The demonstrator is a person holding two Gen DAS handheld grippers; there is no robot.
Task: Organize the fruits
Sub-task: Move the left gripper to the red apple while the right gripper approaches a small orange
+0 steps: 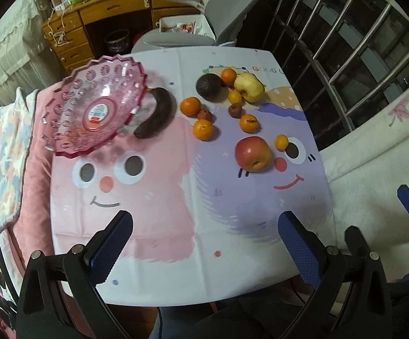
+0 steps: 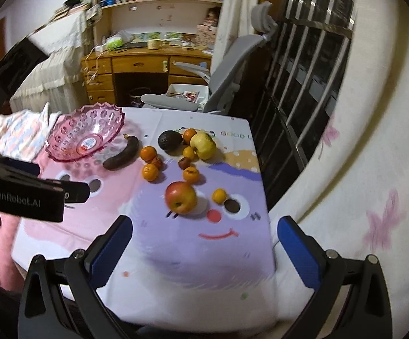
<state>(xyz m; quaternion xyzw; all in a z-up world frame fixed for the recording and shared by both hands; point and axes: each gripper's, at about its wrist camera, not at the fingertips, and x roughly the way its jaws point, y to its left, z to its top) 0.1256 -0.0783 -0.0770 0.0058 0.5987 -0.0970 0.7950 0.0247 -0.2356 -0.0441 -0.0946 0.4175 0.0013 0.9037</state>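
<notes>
On the desk (image 1: 148, 240), over a cloth printed with two smiling cartoon faces, pink and purple: twelve pieces of fruit and one bowl.

Counted by kind:
- One pink bowl (image 1: 71, 96), clear plastic with a toothed rim and a red-and-white sticker at its centre, at the far left corner, holding no fruit.
- One banana (image 1: 159, 113), skin gone almost black, curved, lying just beside the bowl's right edge.
- One avocado (image 1: 207, 86), dark and dull, at the far middle.
- One yellow apple (image 1: 249, 87), lumpy, right of the avocado.
- One red apple (image 1: 252, 154), glossy, with a yellow patch low on its near side, nearest of all, on the purple face.
- Six small oranges: one at the back (image 1: 228, 75) between avocado and yellow apple, one (image 1: 234, 97) touching the yellow apple's left side, one (image 1: 190, 106) right of the banana, one (image 1: 203, 129) nearer than that, one (image 1: 249, 123) with a dark mark across its top, and the smallest (image 1: 281, 142) just right of the red apple.
- Two small wrinkled reddish fruits of a kind hard to tell: one (image 1: 205, 114) between the two left oranges, one (image 1: 234, 110) below the yellow apple.

Left gripper (image 1: 204, 243): blue-padded fingers spread wide, holding nothing, over the desk's near edge. Right gripper (image 2: 204, 248): fingers likewise wide and empty, facing the purple face, with the red apple ahead between them.
</notes>
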